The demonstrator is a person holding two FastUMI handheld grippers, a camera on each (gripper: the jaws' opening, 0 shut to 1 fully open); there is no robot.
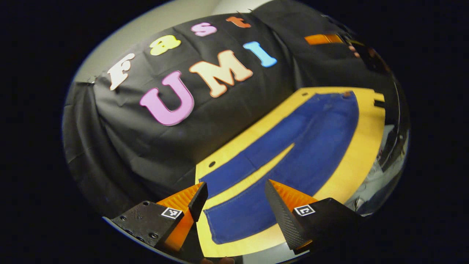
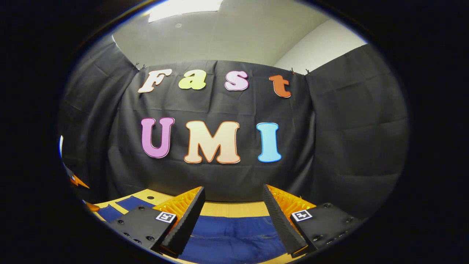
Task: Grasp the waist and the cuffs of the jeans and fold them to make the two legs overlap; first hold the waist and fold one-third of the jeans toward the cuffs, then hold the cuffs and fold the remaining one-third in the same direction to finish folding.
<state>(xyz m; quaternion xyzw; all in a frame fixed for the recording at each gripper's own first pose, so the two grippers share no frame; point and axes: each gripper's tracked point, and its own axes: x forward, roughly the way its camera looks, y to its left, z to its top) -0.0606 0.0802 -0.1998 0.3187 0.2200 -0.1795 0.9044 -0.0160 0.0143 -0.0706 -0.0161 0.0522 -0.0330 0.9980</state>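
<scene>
In the left gripper view, the blue jeans [image 1: 300, 146] lie flat on the yellow tabletop [image 1: 362, 154], both legs spread apart in a narrow V so a strip of table shows between them. The waist sits at the far end, the cuffs at the near end, which suits a start where one tool takes each end. The left gripper [image 1: 234, 205] hangs above the nearer leg's cuff, its jaws spread wide and holding nothing; it looks aimed at that cuff, probably to carry it across onto the other leg.

In the right gripper view, the right gripper [image 2: 232, 216] is likewise released, fingers apart with nothing between them. It looks out level toward the booth's wall, with the jeans [image 2: 234, 234] low between its fingers on the table [image 2: 231, 209]; which part of the garment this is, I cannot tell for sure. No fold appears begun, so the leg-overlap step seems yet to start.
</scene>
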